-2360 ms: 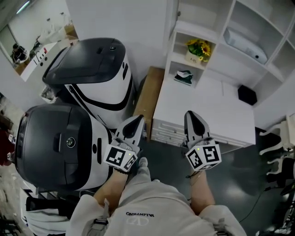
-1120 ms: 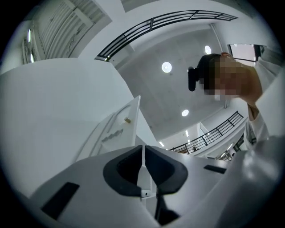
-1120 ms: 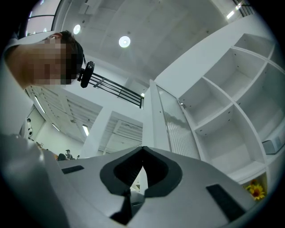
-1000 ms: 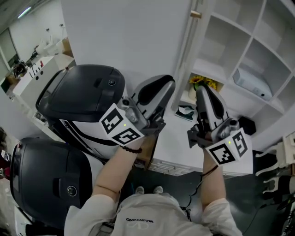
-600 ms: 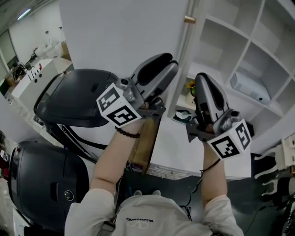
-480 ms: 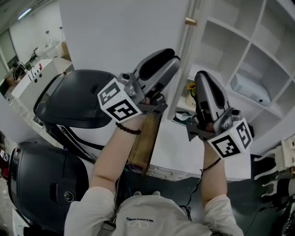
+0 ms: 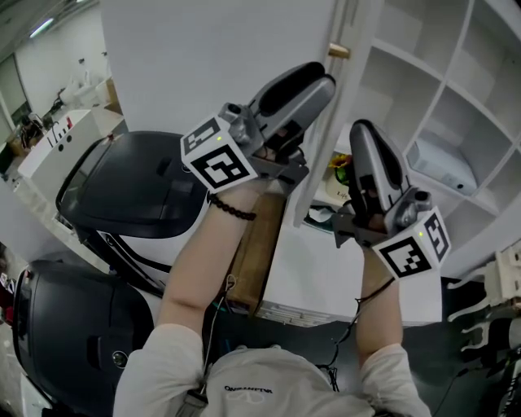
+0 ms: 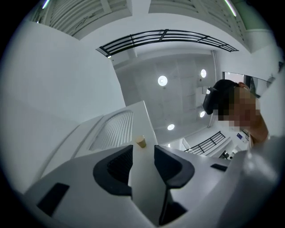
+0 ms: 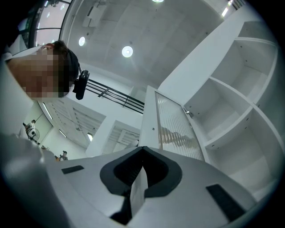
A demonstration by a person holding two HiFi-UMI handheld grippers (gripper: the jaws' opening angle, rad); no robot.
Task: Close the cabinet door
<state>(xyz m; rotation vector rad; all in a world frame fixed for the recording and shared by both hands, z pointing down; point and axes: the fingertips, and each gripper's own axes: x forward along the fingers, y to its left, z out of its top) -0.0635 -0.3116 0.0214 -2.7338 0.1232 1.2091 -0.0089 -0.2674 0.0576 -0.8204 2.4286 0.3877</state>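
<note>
With the tall white ribbed-glass cabinet door (image 7: 345, 20) open at the upper middle of the head view, the left gripper (image 8: 143, 154), its jaws just opened wide on nothing, and the right gripper (image 9: 142, 153), pressed together, may slip off its thin edge and let it slam.

The cabinet door (image 8: 144, 118) is smooth, matt white, with a finely ribbed translucent panel (image 8: 111, 131), possibly glass. Its small knob (image 8: 140, 141) has a pale wood tone. The rounded machine housings (image 7: 122, 187) are dark, semi-glossy plastic; the brown board (image 7: 259, 252) shows matt wood.
</note>
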